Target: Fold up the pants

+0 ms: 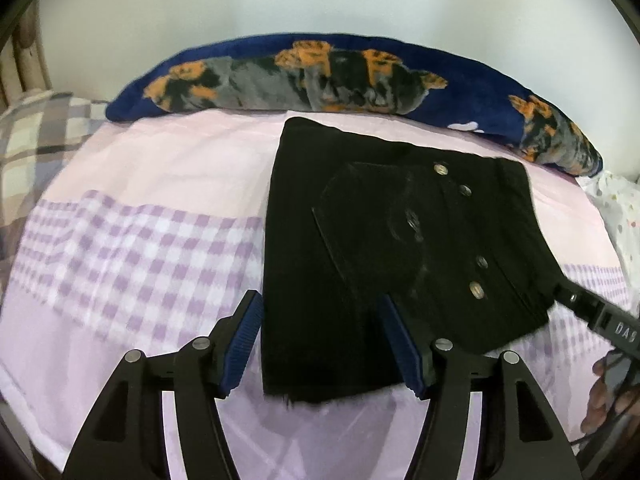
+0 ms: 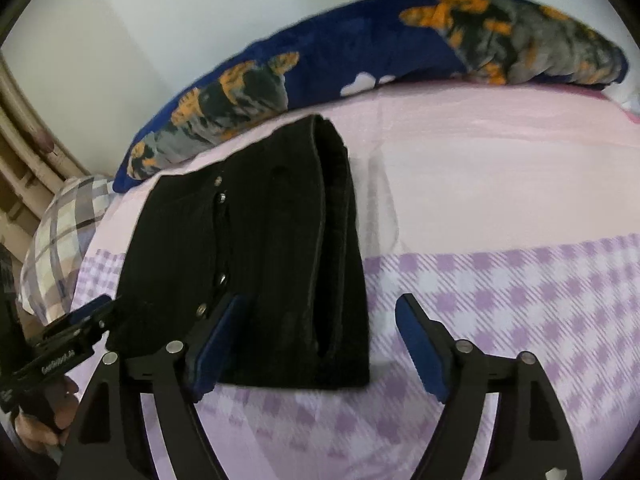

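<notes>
Black pants [image 1: 360, 240] with metal buttons lie folded into a compact rectangle on the bed. My left gripper [image 1: 320, 316] is open, its jaws straddling the near left corner of the fold; the pads do not press the cloth. In the right wrist view the same pants [image 2: 260, 260] lie left of centre. My right gripper [image 2: 320, 304] is open too, its left finger over the cloth and its right finger over the bare sheet. Each view catches the other gripper at the pants' edge: the right gripper [image 1: 592, 314] and the left gripper [image 2: 72, 336], held by a hand [image 2: 44, 420].
The bed carries a pink and lilac checked sheet [image 1: 132, 248]. A long dark blue cushion with an orange and grey print [image 1: 320, 76] lies along the far edge by the wall. A plaid pillow [image 1: 36, 136] and a rattan frame [image 2: 24, 160] are at the left.
</notes>
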`<state>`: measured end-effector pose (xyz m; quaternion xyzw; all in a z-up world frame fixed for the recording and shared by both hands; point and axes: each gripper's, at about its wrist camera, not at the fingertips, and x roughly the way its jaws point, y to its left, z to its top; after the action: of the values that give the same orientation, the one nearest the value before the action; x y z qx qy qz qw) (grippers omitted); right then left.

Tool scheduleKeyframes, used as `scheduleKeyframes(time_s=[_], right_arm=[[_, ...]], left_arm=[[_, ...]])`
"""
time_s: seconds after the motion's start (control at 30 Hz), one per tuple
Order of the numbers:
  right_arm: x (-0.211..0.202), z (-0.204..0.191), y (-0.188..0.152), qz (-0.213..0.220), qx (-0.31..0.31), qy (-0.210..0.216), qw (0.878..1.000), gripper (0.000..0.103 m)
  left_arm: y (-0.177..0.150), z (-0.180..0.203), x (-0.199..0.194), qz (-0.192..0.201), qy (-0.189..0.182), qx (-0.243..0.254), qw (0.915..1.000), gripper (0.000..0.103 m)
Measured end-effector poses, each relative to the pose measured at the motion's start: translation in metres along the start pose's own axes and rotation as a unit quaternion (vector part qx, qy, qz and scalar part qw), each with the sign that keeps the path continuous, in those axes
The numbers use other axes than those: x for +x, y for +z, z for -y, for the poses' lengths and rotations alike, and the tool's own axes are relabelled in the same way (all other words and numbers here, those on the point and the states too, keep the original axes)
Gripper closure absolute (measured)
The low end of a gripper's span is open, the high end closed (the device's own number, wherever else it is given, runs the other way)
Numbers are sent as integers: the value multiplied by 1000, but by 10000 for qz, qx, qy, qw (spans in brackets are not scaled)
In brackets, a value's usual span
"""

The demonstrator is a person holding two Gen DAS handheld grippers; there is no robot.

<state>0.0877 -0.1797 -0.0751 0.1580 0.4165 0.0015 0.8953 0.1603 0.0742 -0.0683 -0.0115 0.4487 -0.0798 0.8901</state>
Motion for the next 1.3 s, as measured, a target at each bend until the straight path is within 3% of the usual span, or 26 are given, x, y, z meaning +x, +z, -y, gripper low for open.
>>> scheduleKeyframes(time_s=[0.3,0.5,1.3], right_arm=[[-48,-27,-38,501,-430,-298,9974,10],[-61,-39,-52,593,-561,-508,9954,4],[-66,-46,-65,742,-747,-649,9923,3]], left_arm=[[-37,25,-55,374,134,115,9991,35],[-54,30,-69,447,272,50,9986,31],[-71,38,-75,503,649,167,9965,31]])
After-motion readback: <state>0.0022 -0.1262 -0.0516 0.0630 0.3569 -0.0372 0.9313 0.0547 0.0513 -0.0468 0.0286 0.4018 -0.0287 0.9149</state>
